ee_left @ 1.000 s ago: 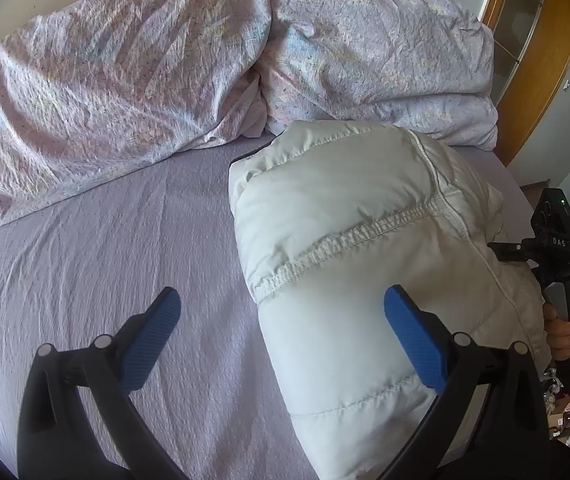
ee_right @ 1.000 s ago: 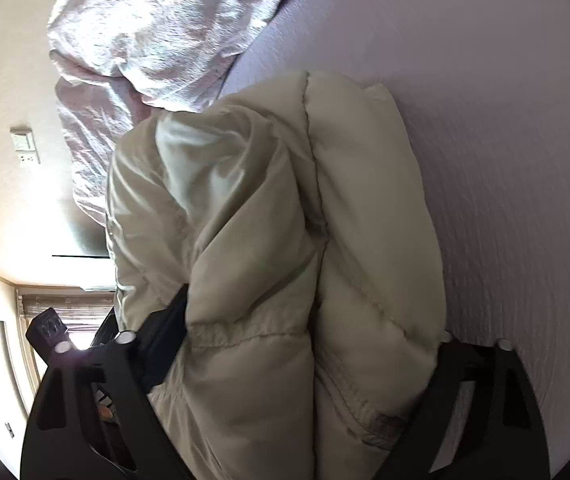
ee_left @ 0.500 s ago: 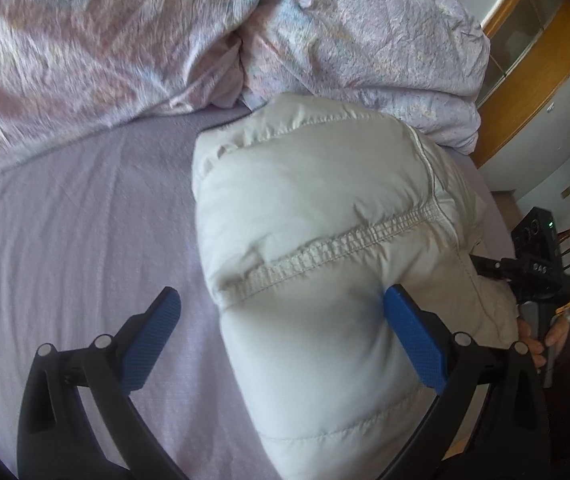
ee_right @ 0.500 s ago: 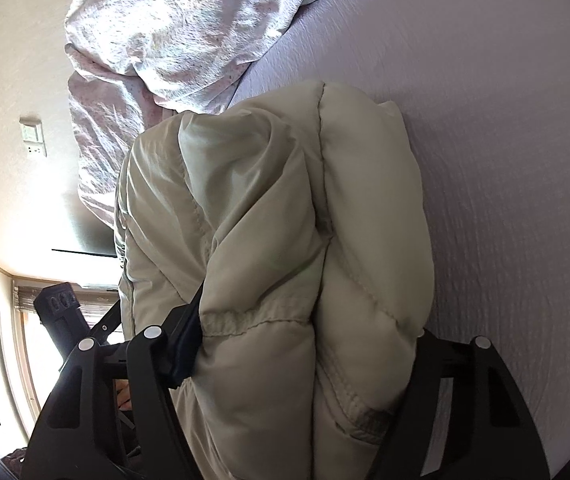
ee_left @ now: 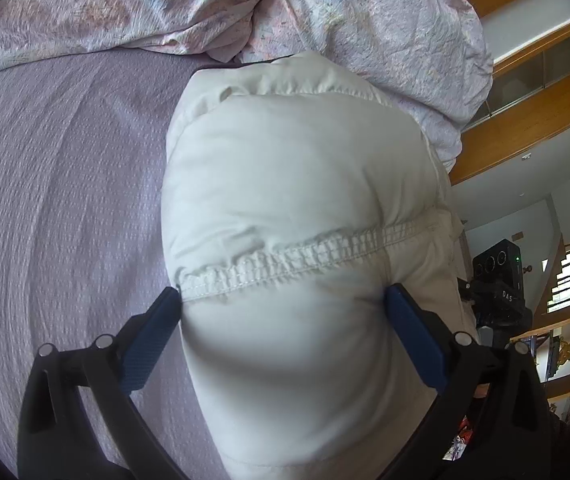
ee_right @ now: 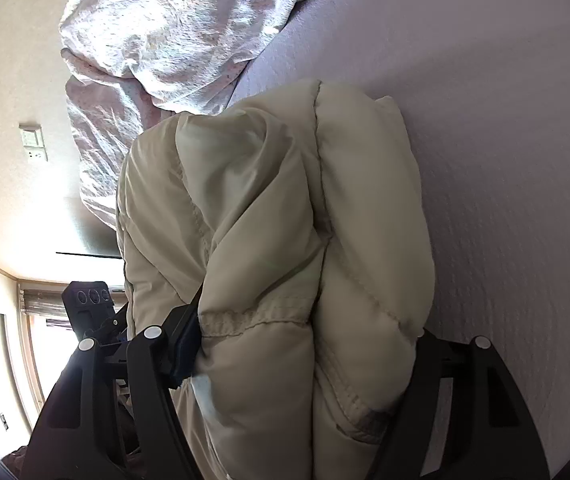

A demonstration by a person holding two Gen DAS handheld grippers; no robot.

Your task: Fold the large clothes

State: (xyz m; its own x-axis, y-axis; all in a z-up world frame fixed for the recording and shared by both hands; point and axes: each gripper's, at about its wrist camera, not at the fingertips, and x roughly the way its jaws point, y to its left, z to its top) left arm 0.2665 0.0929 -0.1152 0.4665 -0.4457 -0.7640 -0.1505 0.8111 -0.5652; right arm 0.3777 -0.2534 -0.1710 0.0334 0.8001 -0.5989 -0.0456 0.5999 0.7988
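On the lilac bed (ee_left: 65, 200), both hand-held grippers (ee_left: 283, 300) (ee_right: 305, 344) pinch the padded jacket (ee_left: 297, 184); one reads "DAS".

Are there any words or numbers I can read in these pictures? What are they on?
"DAS": white letters on the right tool, the black device beside the puffy jacket.
Wall switch plate: any marking too small to read.
Jacket, bedding: no writing.

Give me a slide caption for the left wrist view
Left gripper straddling a folded white puffer jacket at its elastic seam, on a lilac bed sheet, rumpled duvet behind.
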